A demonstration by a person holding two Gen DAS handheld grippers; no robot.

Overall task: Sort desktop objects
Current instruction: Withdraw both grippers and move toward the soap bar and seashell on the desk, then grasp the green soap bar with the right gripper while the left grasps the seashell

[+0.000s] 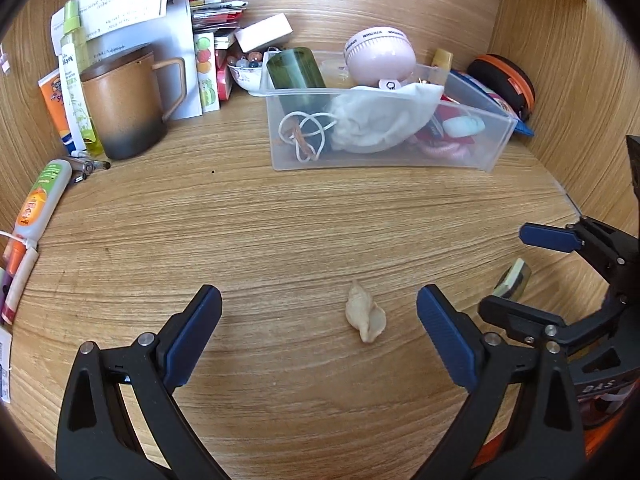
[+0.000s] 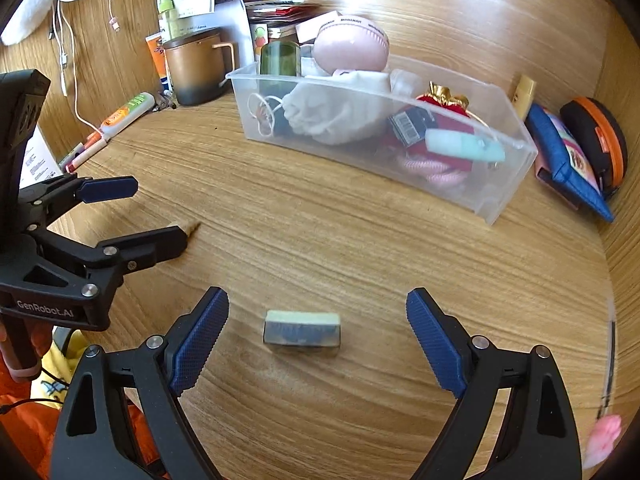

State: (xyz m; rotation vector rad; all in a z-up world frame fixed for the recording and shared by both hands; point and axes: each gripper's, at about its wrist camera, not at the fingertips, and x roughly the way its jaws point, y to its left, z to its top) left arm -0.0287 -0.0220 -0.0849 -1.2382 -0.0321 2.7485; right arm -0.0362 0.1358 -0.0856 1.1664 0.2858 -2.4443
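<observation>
A small cream seashell (image 1: 366, 316) lies on the wooden desk just ahead of my left gripper (image 1: 318, 294), nearer its right finger. That gripper is open and holds nothing. In the right wrist view a small rectangular block (image 2: 302, 332), pale green on top and dark on the side, lies flat between the spread fingers of my right gripper (image 2: 318, 296). The pads stand well clear of it, so this gripper is open. The left gripper (image 2: 158, 212) shows at the left edge there, with the shell (image 2: 190, 226) half hidden behind its lower finger. A clear plastic bin (image 1: 492, 148) stands farther back.
The bin (image 2: 508, 192) holds a white drawstring pouch (image 1: 380, 120), a pink round device (image 1: 380, 52) and a green jar (image 1: 294, 66). A brown mug (image 1: 124, 104), tubes and pens crowd the left. An orange-black case (image 2: 600, 136) and blue pouch (image 2: 564, 156) lie right. Wooden walls enclose the desk.
</observation>
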